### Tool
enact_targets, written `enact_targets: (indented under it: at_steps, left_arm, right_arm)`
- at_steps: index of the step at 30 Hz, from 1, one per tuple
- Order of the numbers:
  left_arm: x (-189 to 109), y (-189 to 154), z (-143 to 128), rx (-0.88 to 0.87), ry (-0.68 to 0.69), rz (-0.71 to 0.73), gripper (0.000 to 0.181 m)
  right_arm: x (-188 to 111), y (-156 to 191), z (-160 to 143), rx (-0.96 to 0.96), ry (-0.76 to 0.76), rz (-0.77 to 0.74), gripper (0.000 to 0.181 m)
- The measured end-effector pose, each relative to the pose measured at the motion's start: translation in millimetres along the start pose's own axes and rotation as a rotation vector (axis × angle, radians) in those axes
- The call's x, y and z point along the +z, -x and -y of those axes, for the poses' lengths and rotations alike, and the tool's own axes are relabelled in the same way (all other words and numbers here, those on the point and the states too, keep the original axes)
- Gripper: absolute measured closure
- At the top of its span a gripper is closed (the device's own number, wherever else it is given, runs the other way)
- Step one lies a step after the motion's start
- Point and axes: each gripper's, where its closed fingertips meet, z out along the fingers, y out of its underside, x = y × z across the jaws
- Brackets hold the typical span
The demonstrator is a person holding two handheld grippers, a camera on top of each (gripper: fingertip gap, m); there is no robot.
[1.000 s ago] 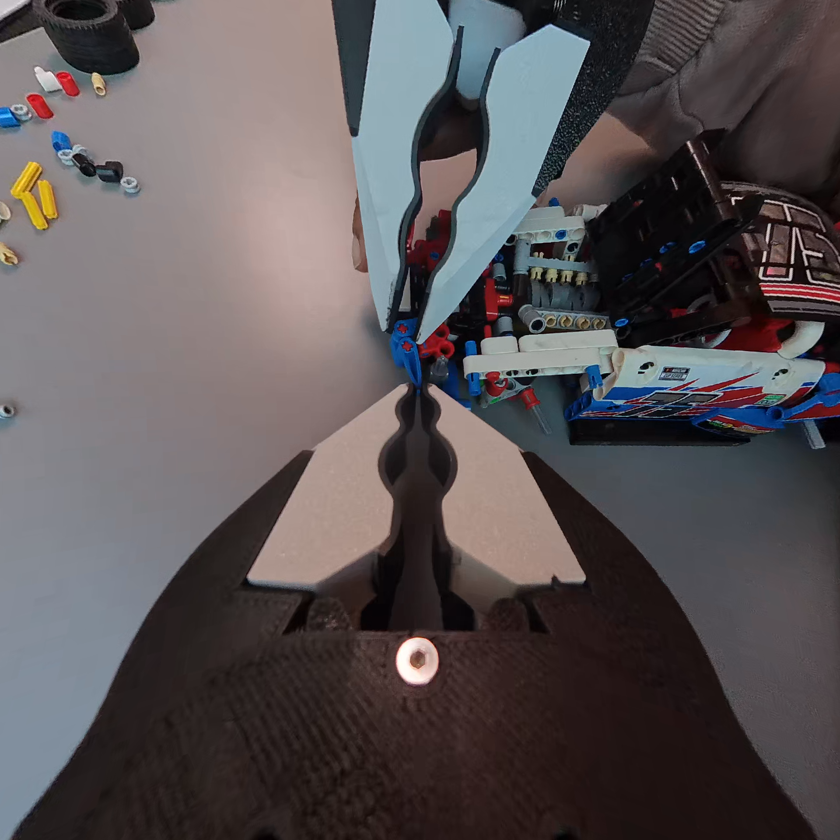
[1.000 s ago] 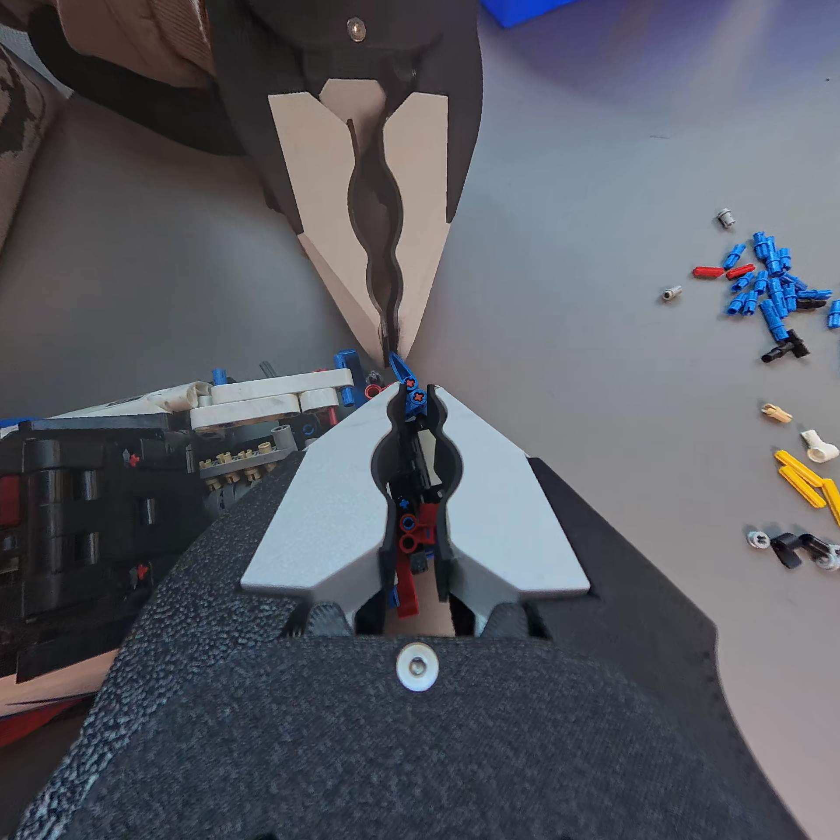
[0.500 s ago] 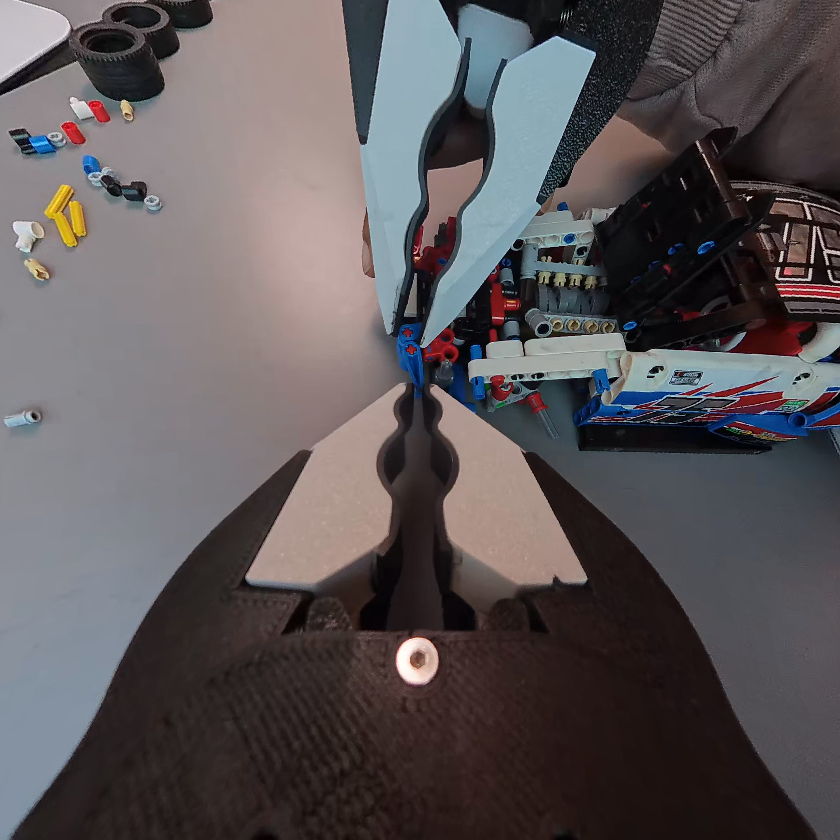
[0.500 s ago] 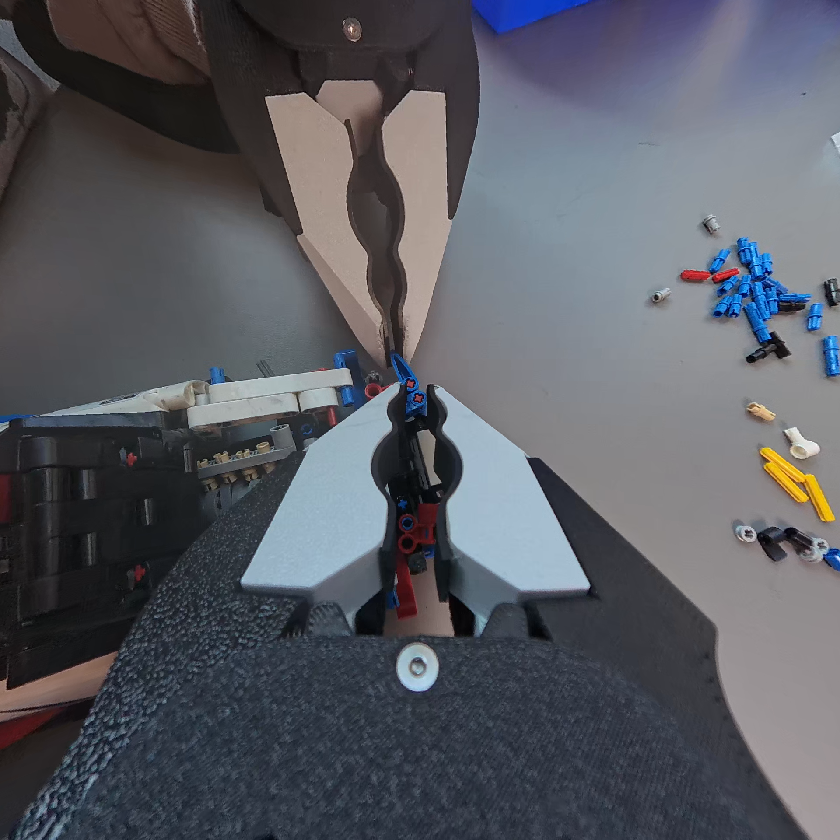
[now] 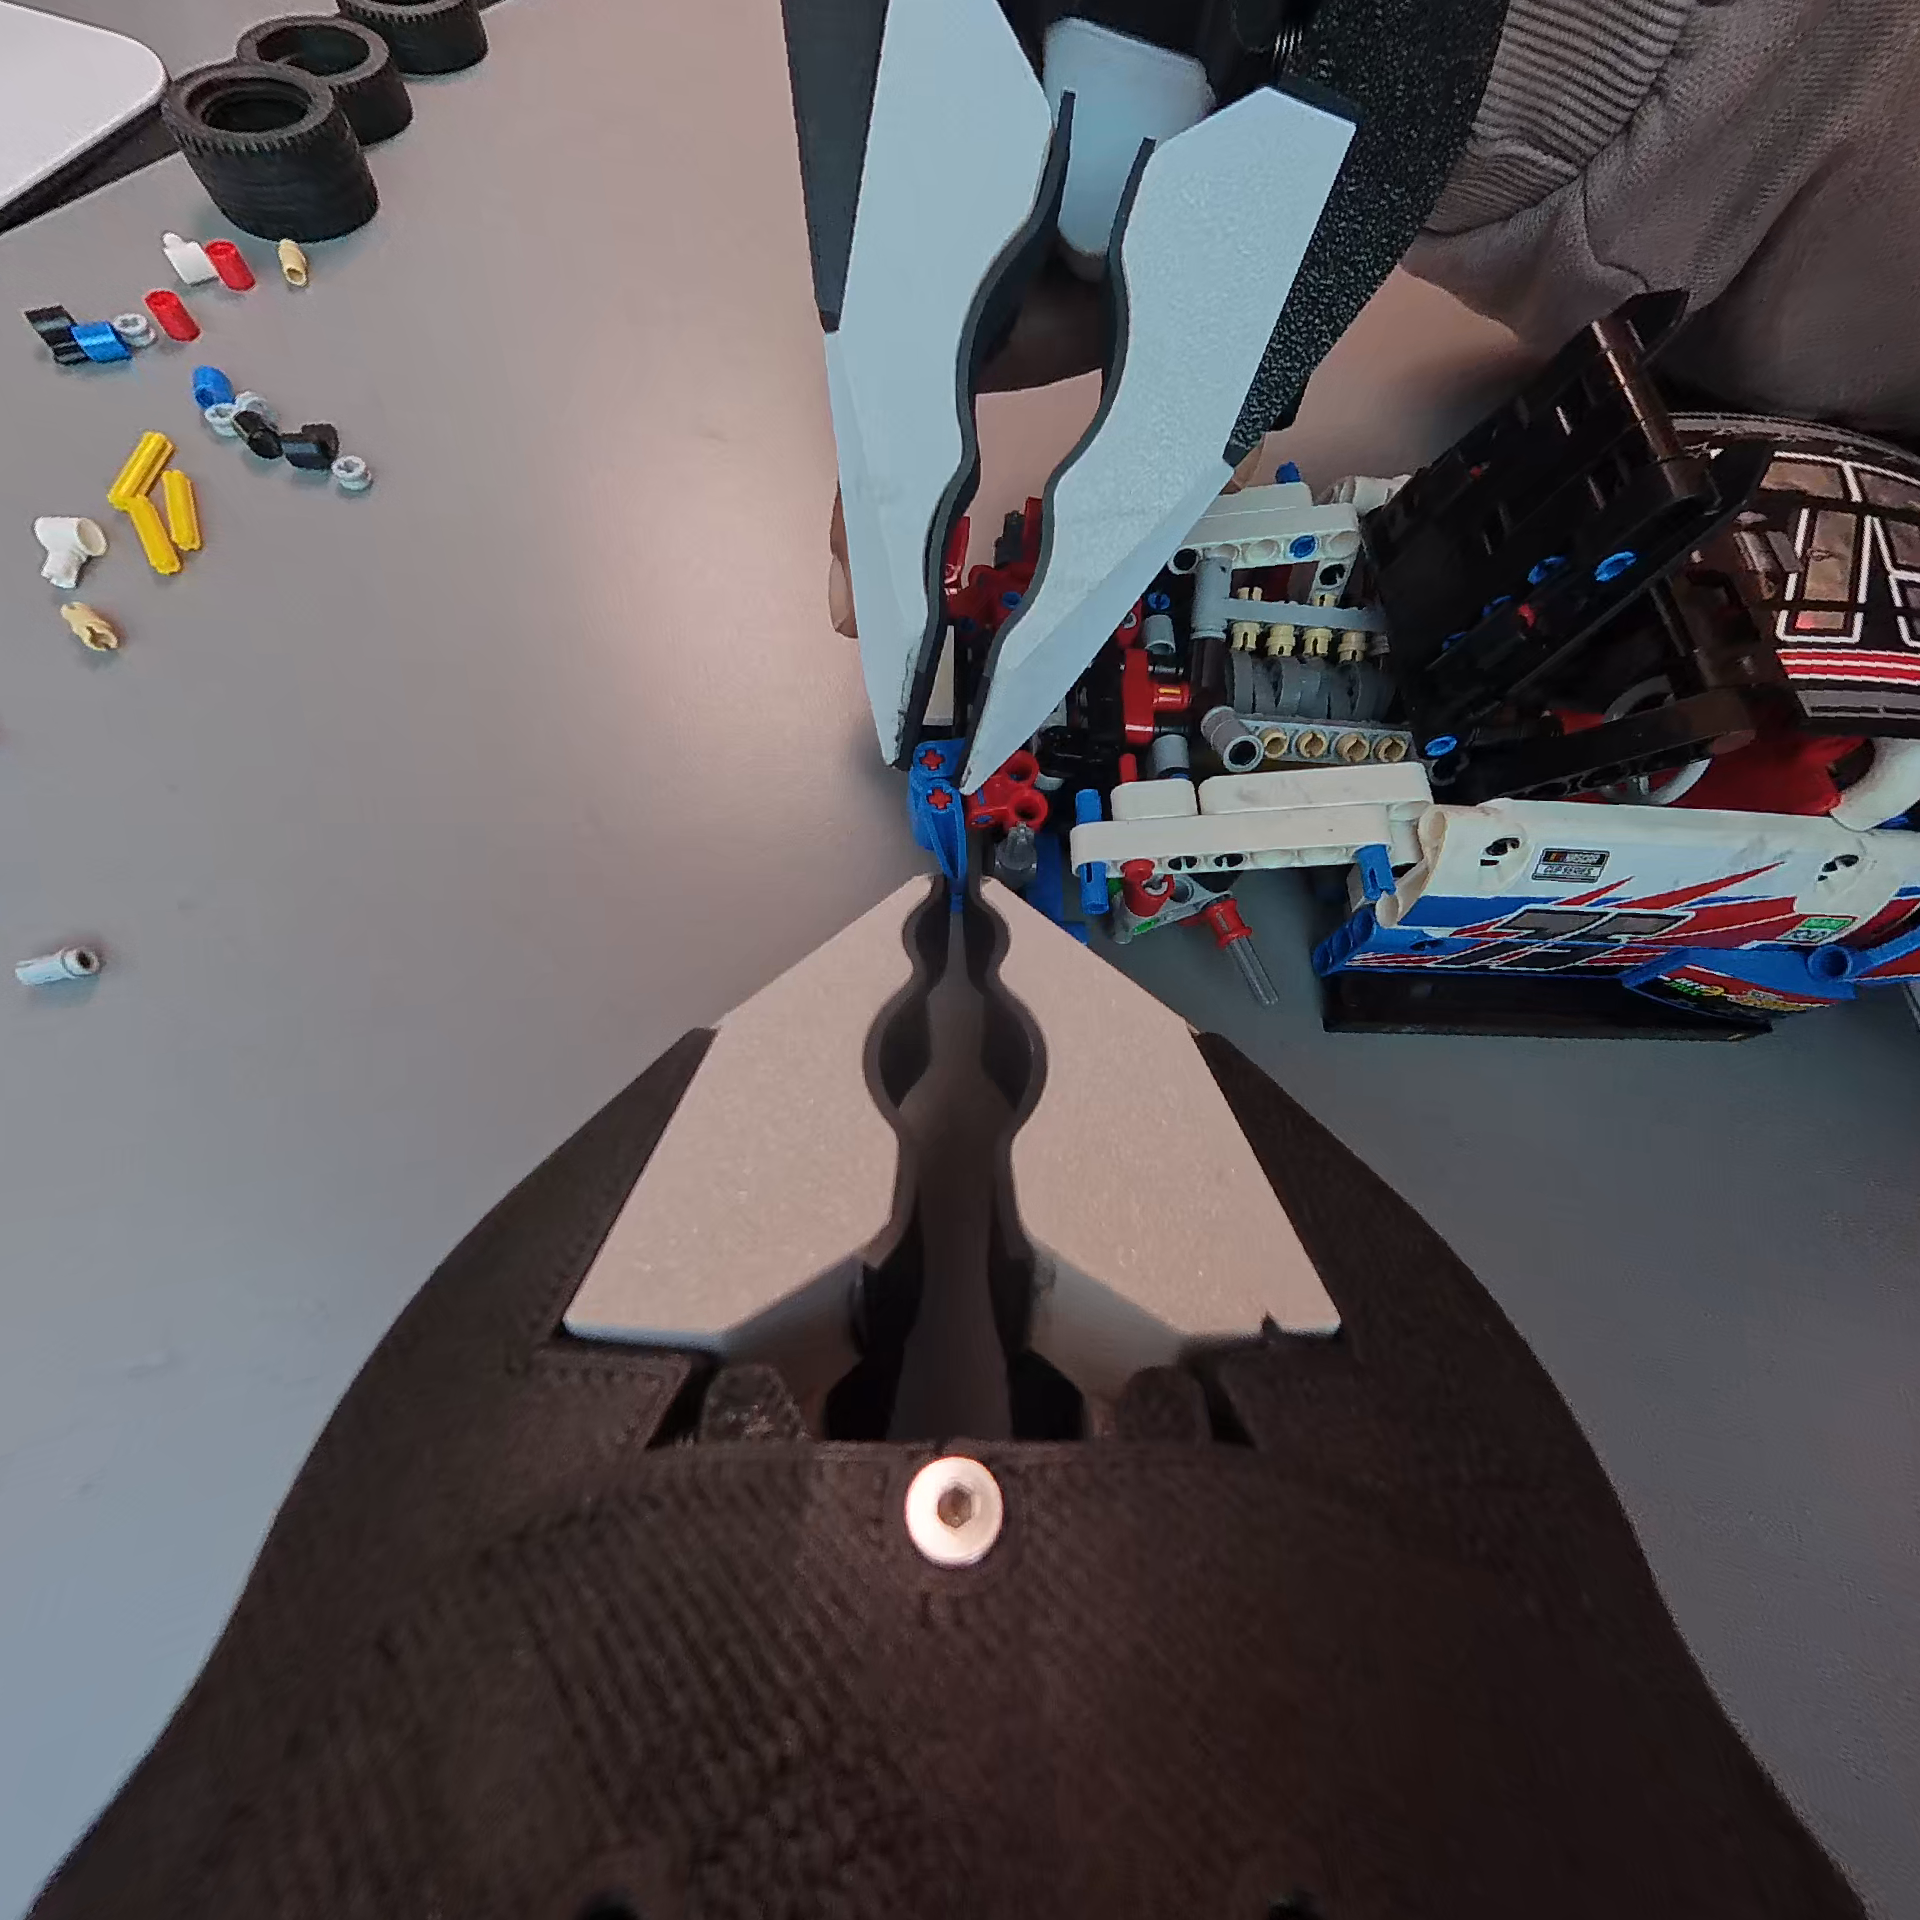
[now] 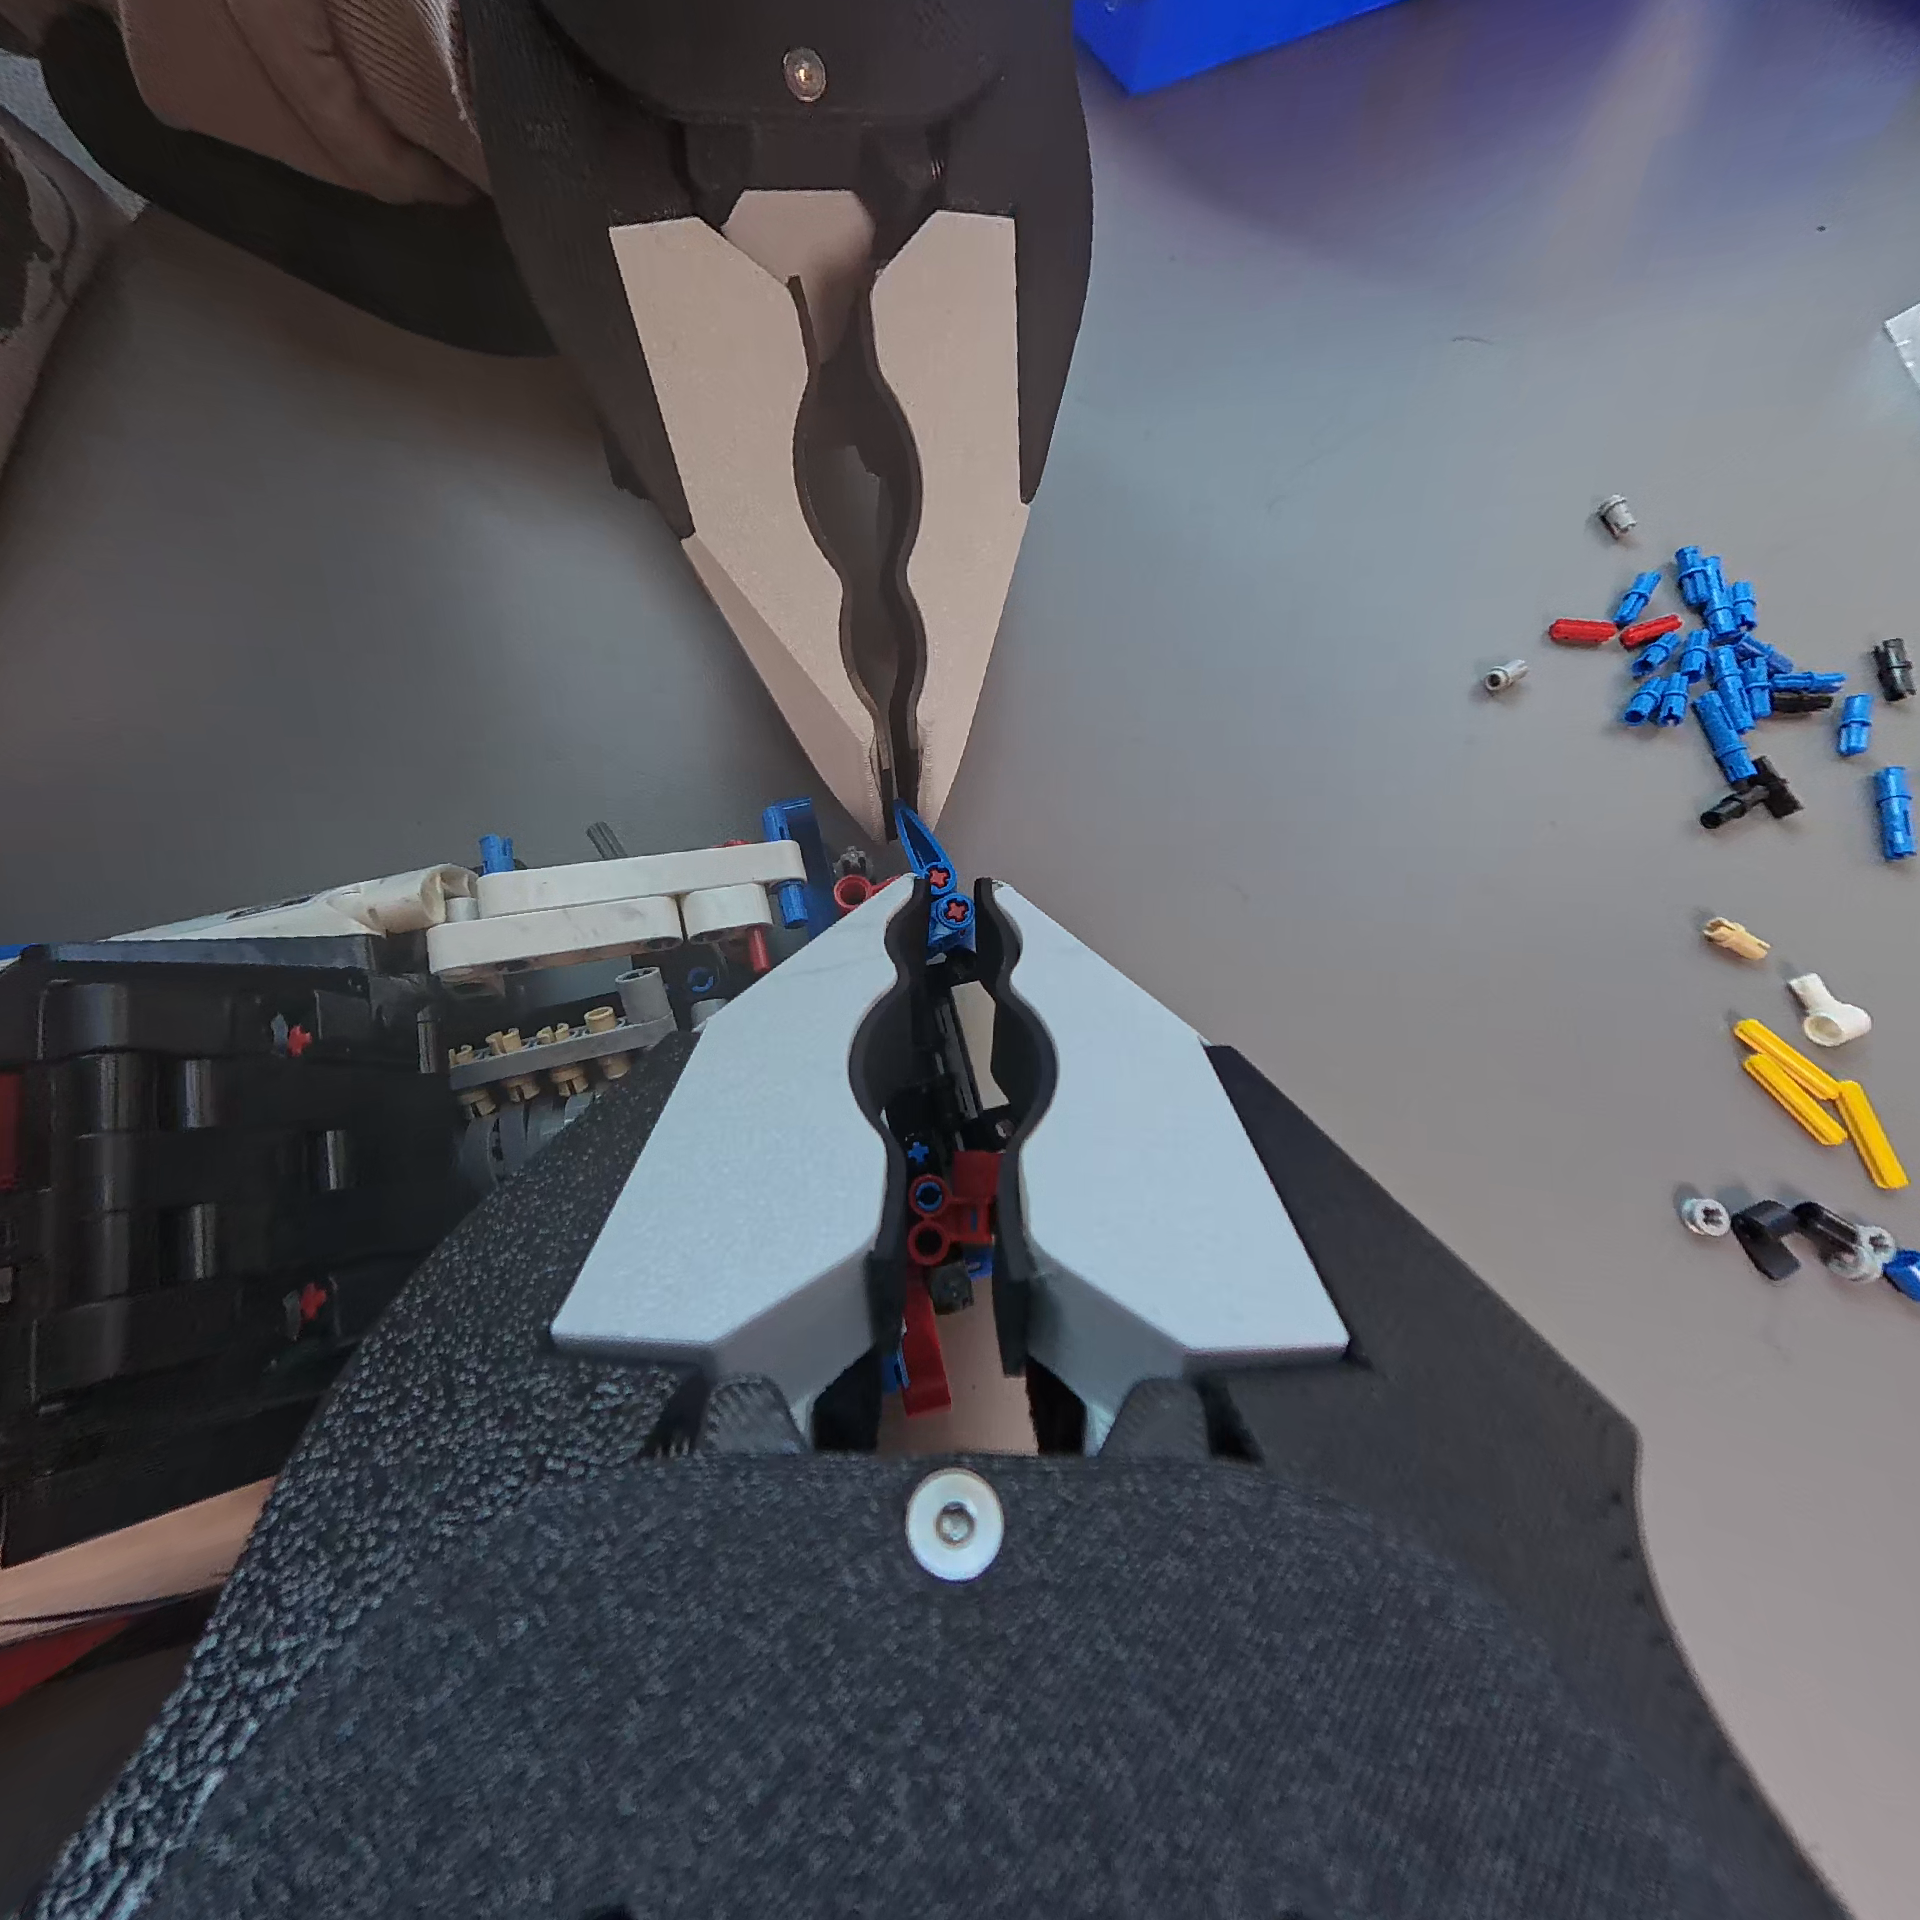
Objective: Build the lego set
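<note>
Pinching a thin blue piece (image 5: 940, 821) at the nose of the lego car (image 5: 1455, 790), the left claw (image 5: 958, 896) is showing in its own view with tips nearly together on the piece's lower end. Opposite it, the right claw (image 5: 935, 753) is coming down from above, its tips narrowed on the same blue piece at the red-crossed holes. The car is lying on the grey bench (image 5: 520, 727) to the right, white beams and engine block facing the camera. Tyres (image 5: 275, 145) are sitting far left at the top, with small loose pins (image 5: 156, 499) scattered below them. Turning to the right wrist view, the right claw (image 6: 948, 899) is gripping the blue piece (image 6: 940, 883), with black and red car parts showing in the gap between its fingers (image 6: 769, 1153). The left claw (image 6: 902, 800) is reaching in from the top, closed on the piece's pointed far end. The car (image 6: 312, 1039) is lying at left, and a pile of blue pins (image 6: 1725, 665) is resting well apart on the bench (image 6: 1351, 520) at right, with yellow pins (image 6: 1818, 1112) below.
</note>
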Motion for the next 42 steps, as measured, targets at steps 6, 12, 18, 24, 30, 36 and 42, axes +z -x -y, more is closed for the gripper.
enact_targets:
  at_steps: [6,12,18,24,30,36,42]
  left_arm:
    - [1,0,-1,0.037,0.013,0.015,0.181]
    - [1,0,-1,0.04,0.013,0.016,0.181]
    - [1,0,-1,0.039,0.013,0.015,0.181]
    - [2,0,-1,0.04,0.015,0.014,0.181]
    - [2,0,-1,0.04,0.016,0.014,0.181]
    - [2,0,-2,0.042,0.02,0.015,0.181]
    - [2,0,-2,0.042,0.022,0.014,0.181]
  right_arm:
    - [0,0,0,0.001,-0.003,-0.001,0.176]
    - [0,0,0,-0.002,-0.003,-0.006,0.176]
    - [-4,-3,0,-0.01,-0.005,-0.017,0.171]
    - [-22,-4,13,0.013,-0.06,-0.004,0.172]
    - [-10,15,3,-0.007,0.038,0.071,0.175]
    - [-4,15,-3,-0.018,0.104,0.063,0.177]
    - [-4,15,-4,-0.02,0.119,0.056,0.178]
